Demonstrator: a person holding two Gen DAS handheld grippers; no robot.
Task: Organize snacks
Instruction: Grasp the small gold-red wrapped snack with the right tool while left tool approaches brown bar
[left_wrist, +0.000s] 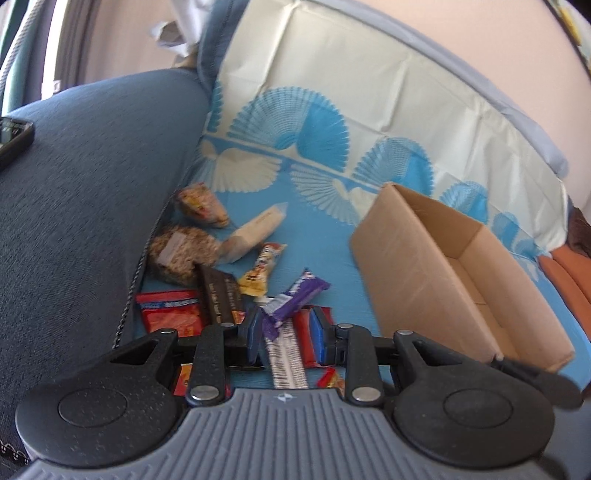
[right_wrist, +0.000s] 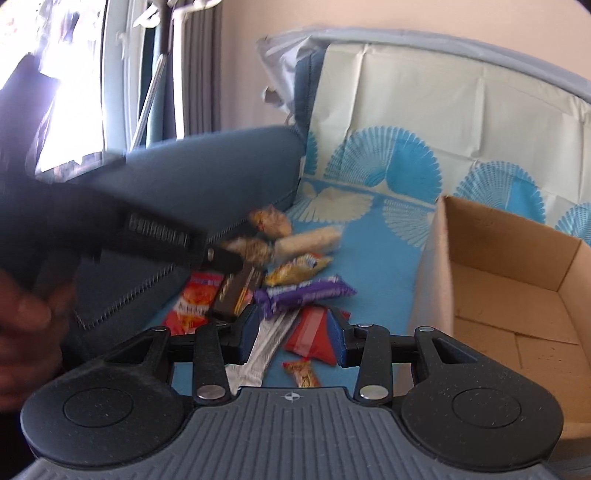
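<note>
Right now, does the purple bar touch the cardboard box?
Apart. The right wrist view shows bare blue cloth between the purple bar and the cardboard box; the left wrist view agrees.

Left claw (left_wrist: 287, 338): black linkage arms, silver rivets, blue pads, ribbed grey housing. Right claw (right_wrist: 291, 334): same.

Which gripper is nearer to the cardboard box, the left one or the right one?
Right, I judge. The right gripper hovers over the snacks with the cardboard box right beside its right finger. The left gripper, also over the snacks, has blue cloth between itself and the box.
</note>
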